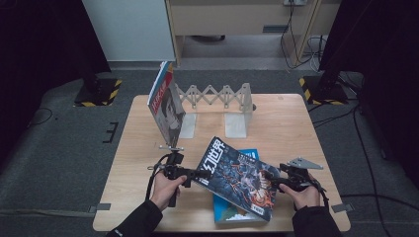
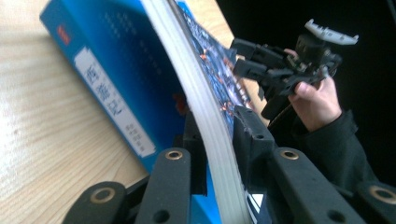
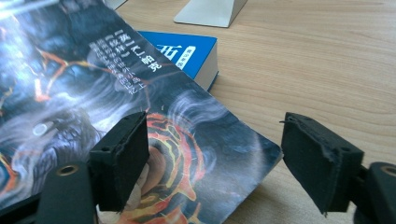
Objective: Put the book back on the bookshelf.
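Left gripper (image 1: 200, 174) fingers clamped on magazine (image 1: 237, 178) edge, tilted above blue book (image 1: 232, 210) on tabletop (image 1: 286, 123). Right gripper (image 3: 212, 158) fingers spread wide, apparently not pinching. Best: hold firm, lift clear, stand beside upright magazine (image 1: 167, 106) against bookend (image 1: 237, 111).

Magazine (image 1: 236, 178) atop book (image 1: 232, 210); bookend rack (image 1: 217, 106) behind.
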Tool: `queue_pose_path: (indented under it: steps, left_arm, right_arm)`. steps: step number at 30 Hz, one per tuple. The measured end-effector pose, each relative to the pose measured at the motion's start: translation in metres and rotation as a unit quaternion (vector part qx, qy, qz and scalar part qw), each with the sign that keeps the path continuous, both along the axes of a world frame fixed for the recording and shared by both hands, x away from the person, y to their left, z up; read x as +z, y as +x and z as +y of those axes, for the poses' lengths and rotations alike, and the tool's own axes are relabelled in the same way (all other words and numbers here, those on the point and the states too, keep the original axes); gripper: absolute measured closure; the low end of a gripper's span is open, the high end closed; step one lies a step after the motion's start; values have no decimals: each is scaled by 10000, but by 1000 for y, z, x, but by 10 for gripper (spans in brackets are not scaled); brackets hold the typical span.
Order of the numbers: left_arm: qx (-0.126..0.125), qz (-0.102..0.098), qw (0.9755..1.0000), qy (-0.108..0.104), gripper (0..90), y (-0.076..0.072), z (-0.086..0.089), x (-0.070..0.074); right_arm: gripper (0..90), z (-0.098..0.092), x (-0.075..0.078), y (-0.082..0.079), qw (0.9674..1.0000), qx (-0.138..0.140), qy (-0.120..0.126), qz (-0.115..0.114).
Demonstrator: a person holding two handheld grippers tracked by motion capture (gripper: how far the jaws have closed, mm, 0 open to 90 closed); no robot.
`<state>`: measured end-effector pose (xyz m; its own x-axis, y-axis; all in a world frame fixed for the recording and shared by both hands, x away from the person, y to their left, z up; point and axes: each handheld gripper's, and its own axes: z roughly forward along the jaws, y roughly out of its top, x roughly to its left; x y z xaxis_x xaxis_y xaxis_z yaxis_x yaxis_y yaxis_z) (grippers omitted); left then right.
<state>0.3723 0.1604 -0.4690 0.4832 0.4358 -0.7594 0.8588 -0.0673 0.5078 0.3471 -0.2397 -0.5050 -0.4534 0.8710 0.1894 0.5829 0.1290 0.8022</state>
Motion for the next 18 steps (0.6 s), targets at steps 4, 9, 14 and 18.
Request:
queue_pose_path:
  steps: [4, 9, 14, 18]
  left_arm:
    - [229, -86, 9997, -63, 793, 1, 9, 11]
    - [473, -173, 9986, -139, 813, 3, 21, 23]
    - [659, -358, 9971, -135, 820, 3, 30, 39]
    - [783, -529, 9954, -136, 821, 1, 37, 53]
  right_arm:
    - [258, -5, 3, 0, 9999, -116, 1, -91]
    - [257, -13, 1, 2, 9996, -277, -48, -49]
    - [255, -21, -3, 4, 9988, -374, -295, 89]
    - [249, -26, -7, 6, 9978, -409, -476, 206]
